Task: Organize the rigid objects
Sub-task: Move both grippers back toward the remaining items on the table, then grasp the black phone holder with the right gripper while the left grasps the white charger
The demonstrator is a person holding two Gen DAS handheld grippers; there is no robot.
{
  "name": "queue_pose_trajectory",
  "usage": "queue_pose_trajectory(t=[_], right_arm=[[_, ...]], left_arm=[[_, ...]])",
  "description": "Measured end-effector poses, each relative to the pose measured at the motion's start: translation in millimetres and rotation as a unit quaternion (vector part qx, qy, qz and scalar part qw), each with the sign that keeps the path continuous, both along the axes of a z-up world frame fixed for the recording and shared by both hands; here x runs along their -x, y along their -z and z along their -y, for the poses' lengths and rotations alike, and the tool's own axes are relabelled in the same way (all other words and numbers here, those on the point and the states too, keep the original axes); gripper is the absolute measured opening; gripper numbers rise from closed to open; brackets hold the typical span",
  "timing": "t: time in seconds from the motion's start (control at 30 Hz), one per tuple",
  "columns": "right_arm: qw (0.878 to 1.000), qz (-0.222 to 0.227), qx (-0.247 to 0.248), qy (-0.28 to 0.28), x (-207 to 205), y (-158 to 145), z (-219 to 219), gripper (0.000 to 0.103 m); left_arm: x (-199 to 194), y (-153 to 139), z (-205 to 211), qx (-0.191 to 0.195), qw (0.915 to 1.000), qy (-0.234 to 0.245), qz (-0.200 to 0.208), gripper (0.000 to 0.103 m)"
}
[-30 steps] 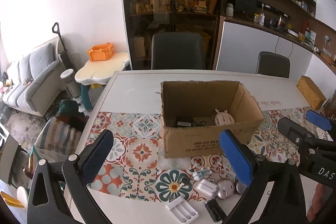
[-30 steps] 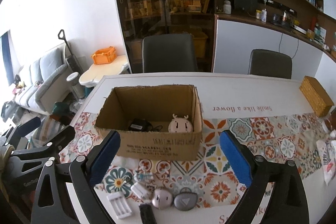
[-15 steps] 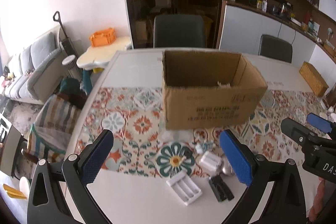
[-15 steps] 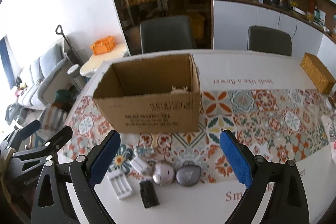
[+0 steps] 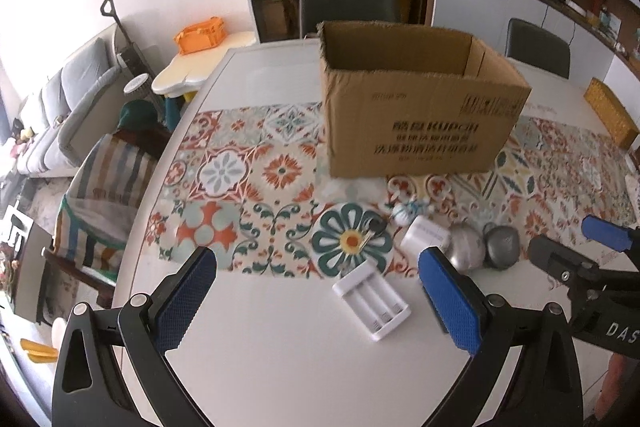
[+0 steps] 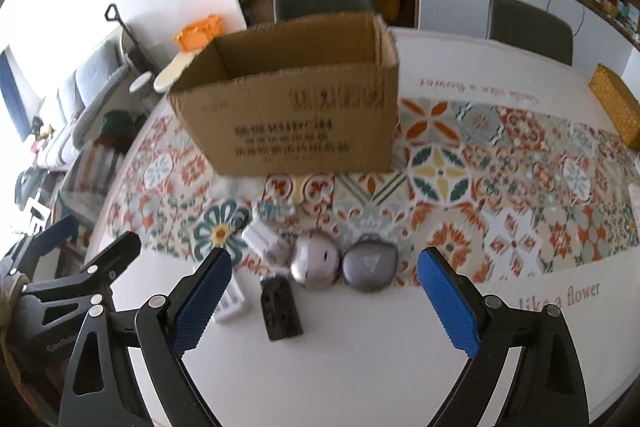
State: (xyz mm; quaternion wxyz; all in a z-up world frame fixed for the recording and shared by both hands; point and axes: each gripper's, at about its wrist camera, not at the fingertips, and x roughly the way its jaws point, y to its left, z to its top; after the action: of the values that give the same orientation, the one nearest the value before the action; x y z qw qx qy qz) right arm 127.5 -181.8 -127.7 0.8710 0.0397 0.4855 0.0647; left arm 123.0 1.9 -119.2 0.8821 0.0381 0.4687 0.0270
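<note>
An open cardboard box [image 5: 416, 115] [image 6: 296, 115] stands on the patterned table runner. In front of it lie small objects: a white battery tray [image 5: 371, 301], a white block [image 5: 425, 238] [image 6: 264, 239], a silver round device [image 6: 316, 263] [image 5: 464, 253], a grey rounded case [image 6: 370, 265] [image 5: 502, 247], a black block [image 6: 280, 307] and a small key [image 5: 374, 227]. My left gripper [image 5: 318, 301] is open and empty above the battery tray. My right gripper [image 6: 324, 301] is open and empty above the silver device and grey case.
A woven yellow box [image 5: 612, 117] [image 6: 618, 111] sits at the table's far right. Dark chairs [image 5: 348, 7] stand behind the table. A striped chair [image 5: 100, 195] is at the left edge. Shelving fills the back wall.
Both grippers have dropped lower and closer to the small objects. The box's inside has gone out of sight. Both stay open.
</note>
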Motion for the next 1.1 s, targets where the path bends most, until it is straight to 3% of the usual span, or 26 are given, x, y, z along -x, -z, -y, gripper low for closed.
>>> queue_pose_trajectory(t=[0.53, 1.1], right_arm=[[0.991, -0.111, 0.006, -0.069, -6, 72, -37, 0.071], [0.982, -0.159, 0.031, -0.094, -21, 120, -62, 0.053]], left_arm=[[7, 64, -17, 0.004, 0.9941, -0.001, -0.109, 0.103], [1, 97, -22, 0.015, 0.9889, 0.011, -0.147, 0.103]])
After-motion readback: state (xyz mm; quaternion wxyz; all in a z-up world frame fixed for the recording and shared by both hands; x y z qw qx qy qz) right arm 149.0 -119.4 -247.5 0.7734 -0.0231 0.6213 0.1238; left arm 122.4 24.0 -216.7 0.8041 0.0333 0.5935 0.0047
